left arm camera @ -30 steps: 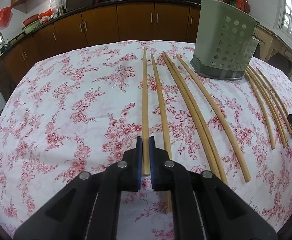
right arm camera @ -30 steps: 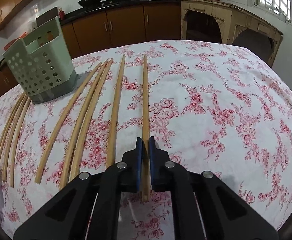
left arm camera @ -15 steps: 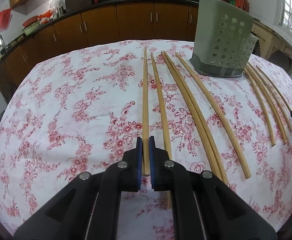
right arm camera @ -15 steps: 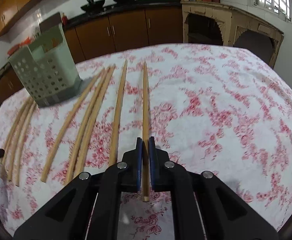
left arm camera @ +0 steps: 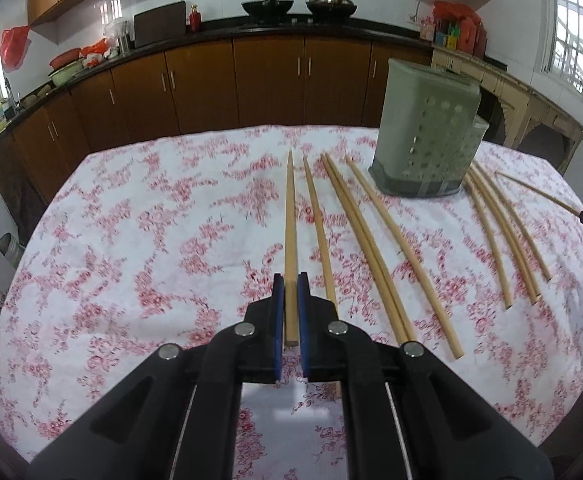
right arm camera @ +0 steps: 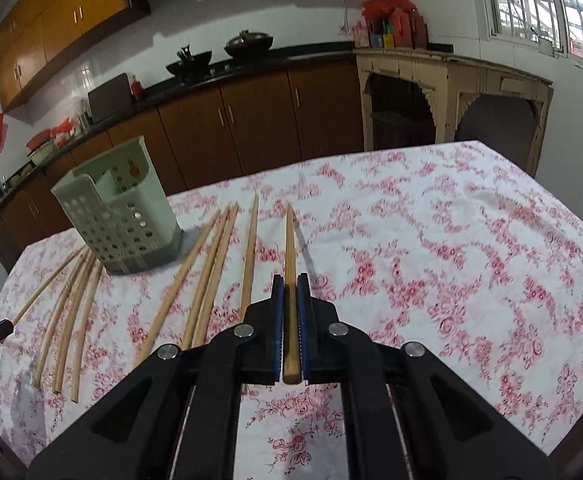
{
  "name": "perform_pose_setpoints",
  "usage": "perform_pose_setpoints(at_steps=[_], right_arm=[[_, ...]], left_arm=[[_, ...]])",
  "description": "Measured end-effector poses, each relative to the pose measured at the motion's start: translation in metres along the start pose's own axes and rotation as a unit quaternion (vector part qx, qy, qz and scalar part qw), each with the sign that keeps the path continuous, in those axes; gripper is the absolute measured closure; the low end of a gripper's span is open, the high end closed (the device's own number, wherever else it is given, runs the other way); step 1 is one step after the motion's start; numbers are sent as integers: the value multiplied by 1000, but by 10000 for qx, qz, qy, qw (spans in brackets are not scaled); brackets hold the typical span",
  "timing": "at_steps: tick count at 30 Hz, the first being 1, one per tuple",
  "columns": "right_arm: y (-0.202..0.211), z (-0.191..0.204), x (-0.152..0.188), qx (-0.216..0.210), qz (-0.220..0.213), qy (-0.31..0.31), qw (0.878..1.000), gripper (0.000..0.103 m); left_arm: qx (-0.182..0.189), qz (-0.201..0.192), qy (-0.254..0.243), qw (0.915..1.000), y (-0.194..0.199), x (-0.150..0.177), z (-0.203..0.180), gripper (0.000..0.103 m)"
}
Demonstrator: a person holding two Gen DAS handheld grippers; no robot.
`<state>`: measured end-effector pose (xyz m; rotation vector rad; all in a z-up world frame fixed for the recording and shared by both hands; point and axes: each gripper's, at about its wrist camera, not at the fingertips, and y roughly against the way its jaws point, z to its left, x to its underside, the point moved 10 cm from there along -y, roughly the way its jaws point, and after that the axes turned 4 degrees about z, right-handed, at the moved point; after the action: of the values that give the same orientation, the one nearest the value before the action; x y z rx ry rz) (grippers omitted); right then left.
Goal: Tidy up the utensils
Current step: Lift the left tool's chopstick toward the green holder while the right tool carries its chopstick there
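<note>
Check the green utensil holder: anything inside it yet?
From the right wrist view the utensil holder shows no sticks above its rim, and only light wall shows through the open top. The bottom is hidden behind the perforated front, so I can't confirm it's empty.

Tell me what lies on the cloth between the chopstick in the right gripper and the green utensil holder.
In the right wrist view, four loose chopsticks lie on the tablecloth between the held chopstick in the right gripper and the utensil holder.
</note>
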<state>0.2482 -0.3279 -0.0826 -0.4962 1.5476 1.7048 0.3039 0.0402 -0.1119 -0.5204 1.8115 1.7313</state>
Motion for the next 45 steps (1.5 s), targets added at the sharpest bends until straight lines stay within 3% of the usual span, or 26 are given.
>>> perform_pose_setpoints(at_steps=[8, 22, 29, 38, 45], right_arm=[[19, 2, -19, -34, -426, 0, 9991, 96], [49, 10, -60, -137, -1086, 28, 9940, 96], [53, 13, -80, -203, -1258, -23, 9918, 96], [50, 11, -97, -141, -1265, -118, 9918, 96], [56, 17, -113, -142, -1228, -97, 9923, 96]], left_arm=[[93, -607, 153, 9980, 36, -28, 1, 95], [134, -1578, 326, 9868, 88, -73, 2, 95], [31, -1820, 408, 9824, 102, -98, 8, 96], [-32, -1829, 566, 9815, 106, -120, 19, 96], [-114, -1921, 415, 9804, 123, -136, 15, 96]])
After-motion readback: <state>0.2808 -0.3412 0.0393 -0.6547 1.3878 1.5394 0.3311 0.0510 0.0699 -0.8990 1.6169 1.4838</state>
